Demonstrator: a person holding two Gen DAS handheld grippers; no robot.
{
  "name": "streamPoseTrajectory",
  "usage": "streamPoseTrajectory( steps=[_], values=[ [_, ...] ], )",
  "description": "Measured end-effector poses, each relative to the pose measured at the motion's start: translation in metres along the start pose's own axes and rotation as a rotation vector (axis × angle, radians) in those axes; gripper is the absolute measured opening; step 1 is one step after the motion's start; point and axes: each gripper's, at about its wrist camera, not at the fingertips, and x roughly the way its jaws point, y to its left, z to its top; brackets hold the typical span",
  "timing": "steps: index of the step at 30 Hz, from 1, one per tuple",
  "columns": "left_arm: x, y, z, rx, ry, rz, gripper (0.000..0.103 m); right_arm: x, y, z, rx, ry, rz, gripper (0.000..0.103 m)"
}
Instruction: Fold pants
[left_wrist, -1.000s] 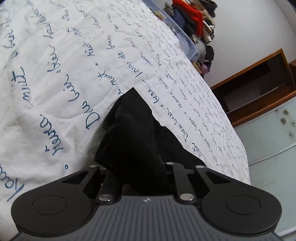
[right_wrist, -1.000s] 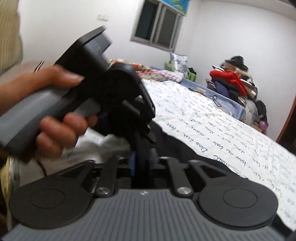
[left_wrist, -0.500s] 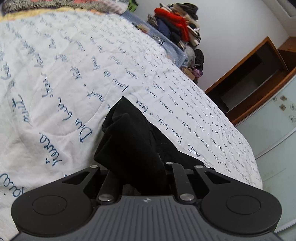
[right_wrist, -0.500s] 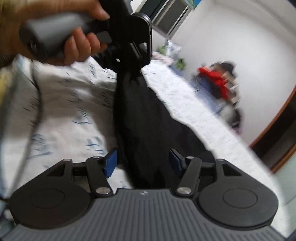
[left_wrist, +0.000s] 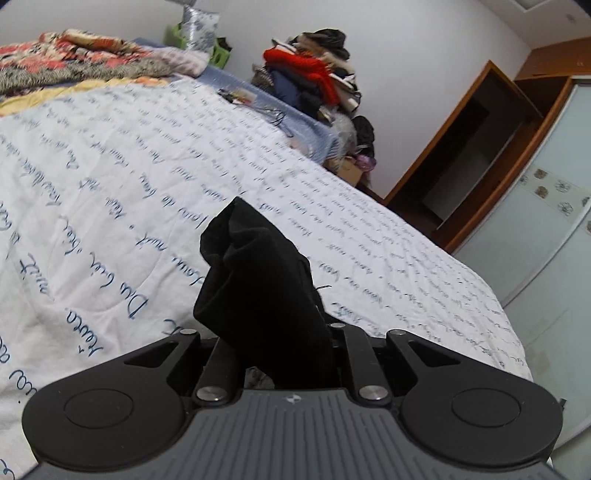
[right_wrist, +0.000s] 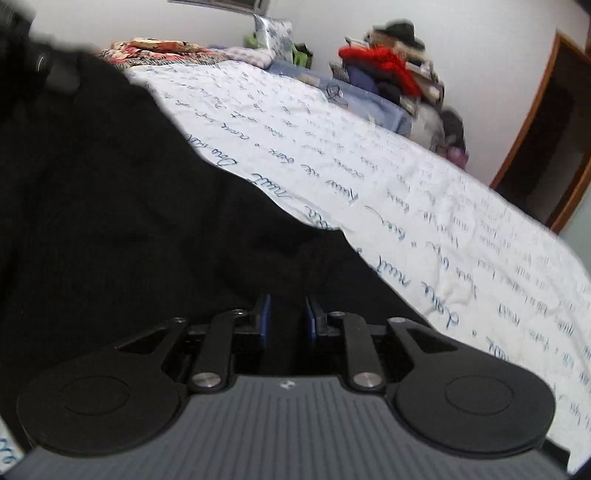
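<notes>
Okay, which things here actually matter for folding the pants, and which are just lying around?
For the job: black fabric pants, left gripper clamped on them, right gripper, white script-printed quilt.
Lying about: red-topped clothes pile, floral patterned blanket, wooden cabinet.

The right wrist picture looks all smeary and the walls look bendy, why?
Right wrist view: motion blur smears the writing on the white bedspread and the black pants. Left wrist view: sharper, the lettering reads cleanly, though the pants are so dark their folds hardly show. Both views: the fisheye lens curves the wardrobe edges and walls.
</notes>
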Motion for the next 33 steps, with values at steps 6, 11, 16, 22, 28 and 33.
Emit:
streamPoseTrajectory(
  steps=[6,11,16,22,28,33],
  values=[
    [-0.006,-0.015,0.003,0.014,-0.013,-0.029,0.014,-0.075,-0.003,0.000,0.135,-0.161,0.133,0.033],
    [-0.010,-0.027,0.002,0.033,-0.027,-0.035,0.014,-0.128,0.044,-0.010,0.046,-0.258,0.259,0.084],
    [-0.015,-0.037,0.002,0.044,-0.040,-0.041,0.014,-0.113,0.098,-0.012,-0.095,-0.225,0.174,0.077],
    [-0.022,-0.049,0.001,0.044,-0.071,-0.038,0.014,-0.093,0.124,-0.019,-0.151,-0.224,0.084,0.021],
    [-0.031,-0.075,0.001,0.073,-0.119,-0.060,0.014,-0.113,0.105,-0.020,-0.103,-0.285,0.073,0.012],
    [-0.033,-0.105,-0.004,0.129,-0.124,-0.095,0.014,-0.129,0.079,-0.024,-0.035,-0.311,0.061,0.011]
  ],
)
